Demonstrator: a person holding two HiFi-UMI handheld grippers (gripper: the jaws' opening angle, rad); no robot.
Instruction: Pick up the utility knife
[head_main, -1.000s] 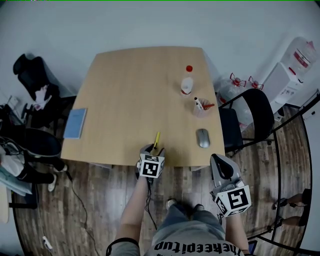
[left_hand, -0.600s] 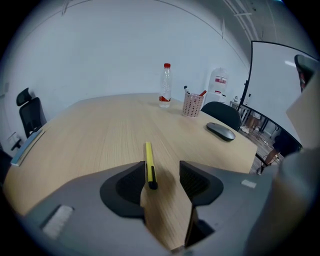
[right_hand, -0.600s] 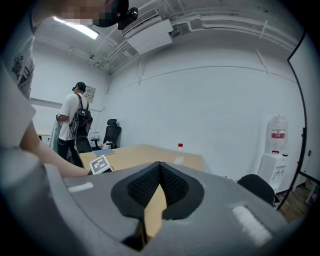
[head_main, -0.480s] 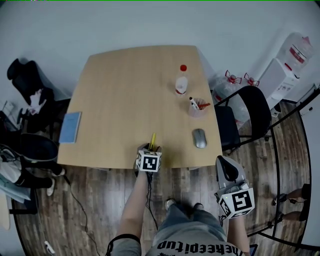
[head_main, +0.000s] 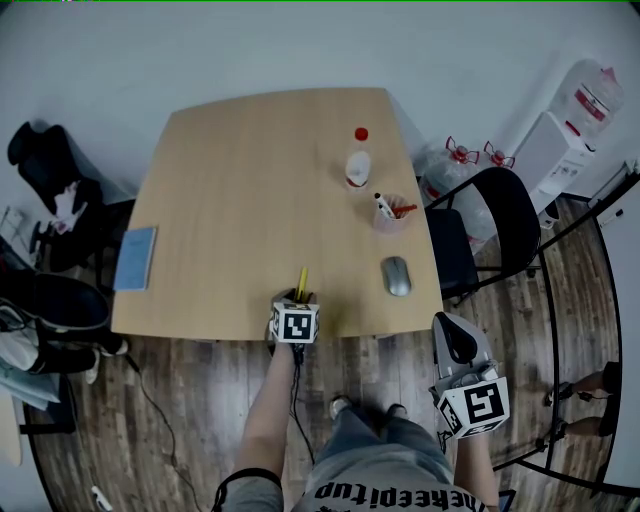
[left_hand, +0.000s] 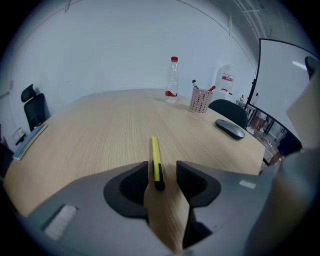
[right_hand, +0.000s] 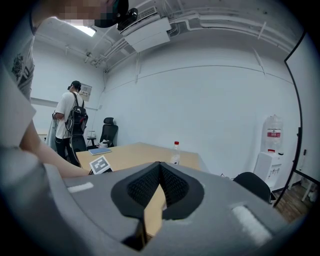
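The utility knife (head_main: 301, 281) is slim, yellow with a black near end, and lies on the wooden table (head_main: 240, 180) close to its front edge. In the left gripper view the utility knife (left_hand: 156, 162) points away from me, its black end between my left gripper's (left_hand: 162, 171) jaws. Those jaws are closing; the knife sits near the left pad with a gap on the right. In the head view my left gripper (head_main: 297, 299) covers the knife's near end. My right gripper (head_main: 447, 322) hangs off the table's front right corner, its (right_hand: 160, 167) pads together and empty.
A clear bottle with a red cap (head_main: 357, 165), a mesh pen cup (head_main: 388, 213) and a grey mouse (head_main: 397, 276) stand at the table's right side. A blue notebook (head_main: 134, 257) lies at the left edge. A black chair (head_main: 500, 215) is on the right.
My left gripper has sunk onto the table over the knife's near end, hiding more of it. The right gripper has shifted slightly down and to the right beside the table.
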